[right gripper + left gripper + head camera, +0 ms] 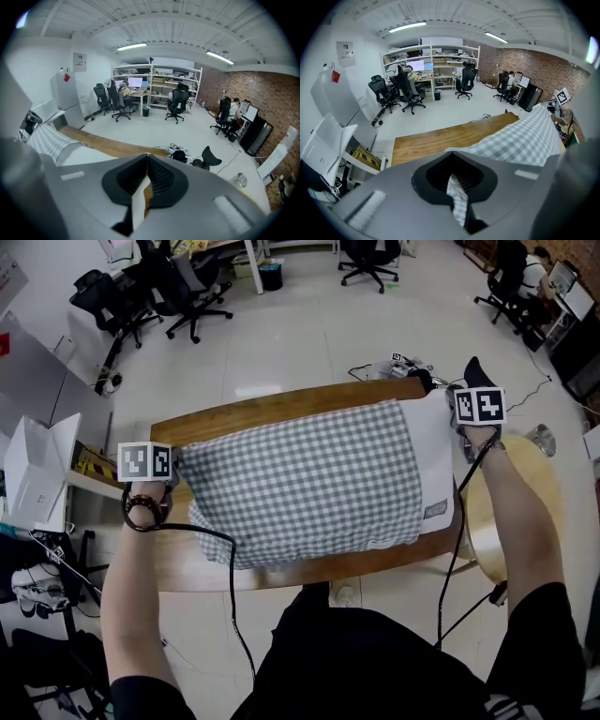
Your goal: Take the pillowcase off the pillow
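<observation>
left tool (457, 186): clenching the checked pillowcase (300, 484) edge
right tool (140, 197): pinching the white pillow (433, 456) corner
pillowcase: stretching between both tools, over the surface (272, 409)
risk: thin pinch slipping under pull; pillow sliding off the surface

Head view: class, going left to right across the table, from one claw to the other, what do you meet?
left claw → checked pillowcase → bare white end of the pillow → right claw
</observation>
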Available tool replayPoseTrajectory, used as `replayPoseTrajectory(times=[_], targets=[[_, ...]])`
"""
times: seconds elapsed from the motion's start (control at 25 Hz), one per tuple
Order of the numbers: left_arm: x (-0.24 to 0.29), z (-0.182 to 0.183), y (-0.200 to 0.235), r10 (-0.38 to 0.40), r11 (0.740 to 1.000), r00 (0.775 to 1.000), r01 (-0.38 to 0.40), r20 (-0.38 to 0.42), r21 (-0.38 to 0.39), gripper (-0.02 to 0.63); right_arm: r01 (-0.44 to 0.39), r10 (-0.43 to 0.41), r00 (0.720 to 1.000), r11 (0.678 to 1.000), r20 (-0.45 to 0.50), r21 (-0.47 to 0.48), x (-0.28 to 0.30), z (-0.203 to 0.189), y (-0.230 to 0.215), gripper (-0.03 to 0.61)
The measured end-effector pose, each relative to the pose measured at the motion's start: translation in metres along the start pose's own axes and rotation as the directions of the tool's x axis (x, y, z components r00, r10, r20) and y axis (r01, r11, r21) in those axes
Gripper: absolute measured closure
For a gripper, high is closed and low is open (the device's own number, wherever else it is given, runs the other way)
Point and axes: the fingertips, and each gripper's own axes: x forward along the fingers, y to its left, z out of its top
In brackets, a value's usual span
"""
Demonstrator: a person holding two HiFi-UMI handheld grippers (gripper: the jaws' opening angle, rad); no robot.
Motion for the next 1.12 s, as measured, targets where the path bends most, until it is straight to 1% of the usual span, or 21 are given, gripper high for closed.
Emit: replayPoseTrajectory(times=[0.08, 0.2, 0.32, 0.48, 0.64, 0.72, 0.8, 0.84, 1.12], targets=[[-0.008, -0.005, 0.002, 0.012, 1.000, 1.000, -0.011, 0.007, -0.013, 0.609, 0.007, -0.007, 1.000, 1.000, 0.004, 0.007, -0.004, -0.003, -0.001, 0.574], [-0.011, -0.016, 0.005, 0.009, 1.000, 1.000, -0.008, 0.013, -0.027, 0.609, 0.012, -0.013, 1.000, 1.000, 0.008, 0.011, -0.008, -0.012, 0.002, 0.574], [-0.008, -0.018, 0.001, 0.000, 1.000, 1.000, 0.000, 0.018, -0.004, 0.609, -0.006, 0.006, 1.000, 1.000, 0.010, 0.016, -0.005, -0.013, 0.007, 0.574], [0.004, -0.002, -0.008, -0.020, 0.999, 0.999, 0.018, 0.045, 0.032, 0.607, -0.043, 0.043, 0.999, 0.999, 0.015, 0.022, 0.011, -0.002, 0.008, 0.572], [0.012, 0.003, -0.013, -0.019, 0.997, 0.997, 0.013, 0.076, 0.078, 0.604, -0.041, 0.042, 0.999, 0.999, 0.035, -0.009, 0.020, 0.000, 0.018, 0.568], [0.014, 0.007, -0.020, -0.021, 0.996, 0.996, 0.013, 0.086, 0.093, 0.588, -0.037, 0.038, 0.998, 0.999, 0.048, -0.024, 0.022, -0.001, 0.018, 0.555], [0.015, 0.008, -0.027, -0.026, 0.995, 0.995, 0.016, 0.095, 0.100, 0.547, -0.040, 0.041, 0.997, 0.999, 0.057, -0.030, 0.022, -0.005, 0.018, 0.538], [0.015, 0.008, -0.029, -0.032, 0.995, 0.995, 0.022, 0.098, 0.101, 0.541, -0.043, 0.045, 0.997, 0.999, 0.061, -0.032, 0.021, -0.007, 0.020, 0.522], [0.011, -0.002, -0.048, -0.070, 0.993, 0.991, 0.059, 0.111, 0.105, 0.541, -0.071, 0.074, 0.994, 0.997, 0.081, -0.043, 0.008, -0.018, 0.034, 0.511]])
